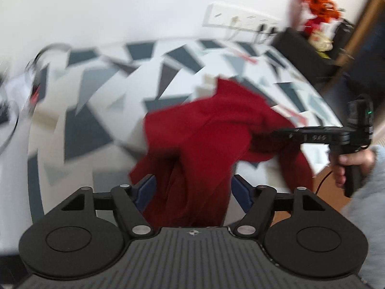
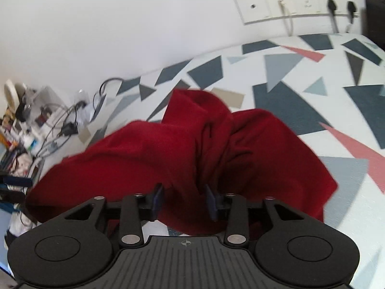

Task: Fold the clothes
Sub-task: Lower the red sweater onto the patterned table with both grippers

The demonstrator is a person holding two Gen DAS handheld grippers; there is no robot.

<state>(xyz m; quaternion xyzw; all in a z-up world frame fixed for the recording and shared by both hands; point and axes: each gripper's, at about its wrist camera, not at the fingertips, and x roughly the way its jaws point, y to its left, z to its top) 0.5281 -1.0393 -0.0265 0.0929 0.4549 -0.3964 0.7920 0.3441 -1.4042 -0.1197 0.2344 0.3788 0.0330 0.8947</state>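
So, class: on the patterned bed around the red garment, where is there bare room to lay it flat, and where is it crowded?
Bare patterned bed lies beyond and right of the red garment, up to the wall sockets. The left edge is crowded with cables and clutter. A dark stand with flowers borders the far corner.

Place: I see a home bedroom.
Bed: a geometric-print bedsheet [image 2: 300, 77].
Wall: a socket strip [image 2: 296, 4] with plugs.
Corner: orange flowers [image 1: 322, 2].

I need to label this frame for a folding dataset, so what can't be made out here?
- Red garment: its type; bunched in both wrist views.
- Right gripper: fingertips buried in cloth, left wrist view.
- Bedspread pattern: motion-blurred, left wrist view.
- Clutter beside bed: too small, right wrist view.
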